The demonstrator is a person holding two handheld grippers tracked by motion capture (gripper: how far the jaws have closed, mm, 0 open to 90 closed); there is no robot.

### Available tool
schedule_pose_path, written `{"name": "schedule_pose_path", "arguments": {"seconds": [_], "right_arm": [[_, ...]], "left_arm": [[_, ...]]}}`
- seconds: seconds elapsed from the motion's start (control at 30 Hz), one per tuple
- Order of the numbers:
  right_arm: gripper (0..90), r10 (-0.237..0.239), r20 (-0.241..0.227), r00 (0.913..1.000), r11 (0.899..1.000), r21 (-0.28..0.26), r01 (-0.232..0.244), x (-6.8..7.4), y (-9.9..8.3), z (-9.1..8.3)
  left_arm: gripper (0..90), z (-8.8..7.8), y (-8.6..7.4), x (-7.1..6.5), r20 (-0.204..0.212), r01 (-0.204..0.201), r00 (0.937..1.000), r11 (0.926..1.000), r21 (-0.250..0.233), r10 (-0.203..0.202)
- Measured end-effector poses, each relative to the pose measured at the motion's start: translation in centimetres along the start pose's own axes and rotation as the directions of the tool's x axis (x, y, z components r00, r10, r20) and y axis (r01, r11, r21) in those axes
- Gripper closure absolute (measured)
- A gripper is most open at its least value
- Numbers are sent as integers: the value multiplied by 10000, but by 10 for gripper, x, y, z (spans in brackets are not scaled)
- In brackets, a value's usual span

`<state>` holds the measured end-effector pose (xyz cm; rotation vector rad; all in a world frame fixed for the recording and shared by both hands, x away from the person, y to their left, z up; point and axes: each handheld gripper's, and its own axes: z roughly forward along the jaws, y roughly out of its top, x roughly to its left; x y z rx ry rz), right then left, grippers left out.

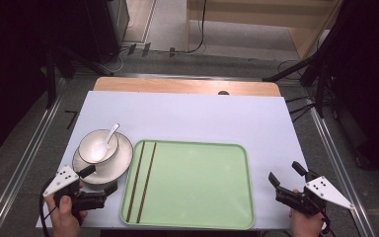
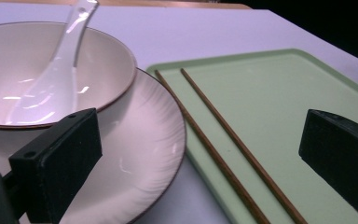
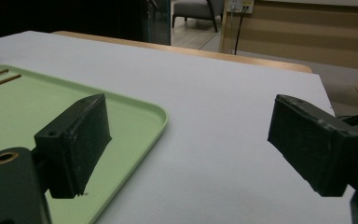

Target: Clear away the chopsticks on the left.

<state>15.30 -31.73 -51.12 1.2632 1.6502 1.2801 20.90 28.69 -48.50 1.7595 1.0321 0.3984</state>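
At the left edge of the pale lilac surface (image 1: pixel 187 116), the left gripper (image 1: pixel 100 180) sits low beside the round cream plate with a thin brown rim (image 1: pixel 121 165), its jaws spread wide with nothing between them. On that plate stands the cream bowl (image 1: pixel 94 140), and a white ceramic soup spoon (image 1: pixel 106 141) leans inside it, handle pointing away from the person. Just right of the plate, nearly touching it, lies the light green rectangular plastic tray (image 1: pixel 197 182), with a pair of thin brown wooden chopsticks (image 1: pixel 142 180) laid side by side along its left part. Farther right, off the tray's edge, the right gripper (image 1: pixel 287 177) hovers over bare surface, jaws likewise apart and empty. The place setting looks to be mid-arrangement: the likely next move is a grasp on the plate's rim, needing a level, careful pinch so the bowl does not slide.
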Motion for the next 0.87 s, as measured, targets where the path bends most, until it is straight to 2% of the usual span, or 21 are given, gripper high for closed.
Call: {"name": "schedule_pose_path", "arguments": {"seconds": [0.17,0.33,0.5,0.87], "right_arm": [[133,26,-11,10000,10000,15,-26,-1,0,1],[133,48,27,10000,10000,-14,-48,-2,-1,1],[133,68,102,9999,10000,-24,-68,-1,-1,0],[133,-32,229,9997,10000,5,32,-2,-2,0]], "left_arm": [[0,-4,-3,16,-237,83,9997,9998,-201,-87],[0,-8,-4,25,-558,127,9983,9995,-300,-144],[0,-12,-5,33,-667,283,9973,9987,-433,-311],[0,-10,-8,38,-646,281,9975,9992,-288,-299]]}}
